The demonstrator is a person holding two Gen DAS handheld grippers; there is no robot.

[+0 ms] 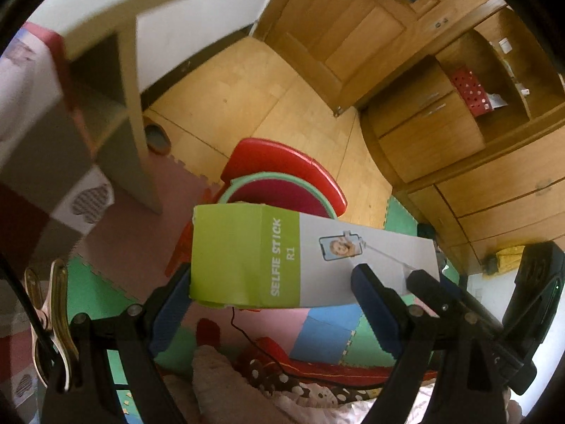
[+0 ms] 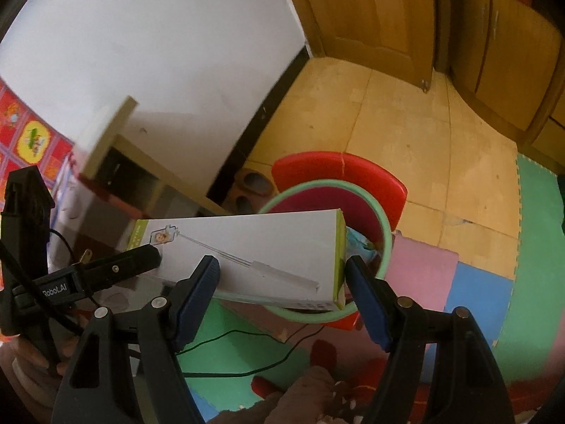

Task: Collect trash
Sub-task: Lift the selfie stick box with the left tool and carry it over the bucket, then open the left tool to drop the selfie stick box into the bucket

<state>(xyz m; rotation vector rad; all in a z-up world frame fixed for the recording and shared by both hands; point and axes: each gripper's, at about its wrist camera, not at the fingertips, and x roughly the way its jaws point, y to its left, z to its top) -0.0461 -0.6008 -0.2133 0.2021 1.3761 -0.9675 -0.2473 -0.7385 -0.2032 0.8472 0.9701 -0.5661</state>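
While both grippers point steeply down, a long rectangular cardboard selfie stick box point(image 1: 310, 258), white with lime-green ends and glossy print, sits crosswise between them above a round bin point(image 2: 385, 243). Left gripper point(image 1: 273, 282): blue-padded jaws pinch the box across its width, one pad at 9 o'clock on the green end, the other at 3 o'clock on the white face. Right gripper point(image 2: 282, 275): jaws spread wide and pressed on the same box, pads at its 8 and 4 o'clock edges. Bin has a mint-green plastic rim and dark red inside, crumpled wrapper visible in it; sits on a red plastic stool point(image 2: 339, 169) at 12 o'clock from the box. Floor: yellowish tiles point(image 2: 406, 123), then pink, green and blue interlocking foam mats point(image 2: 476, 282). Thin black cable point(image 2: 247, 353) lies on the mats. Wooden cabinets point(image 1: 353, 35) at 1 o'clock.
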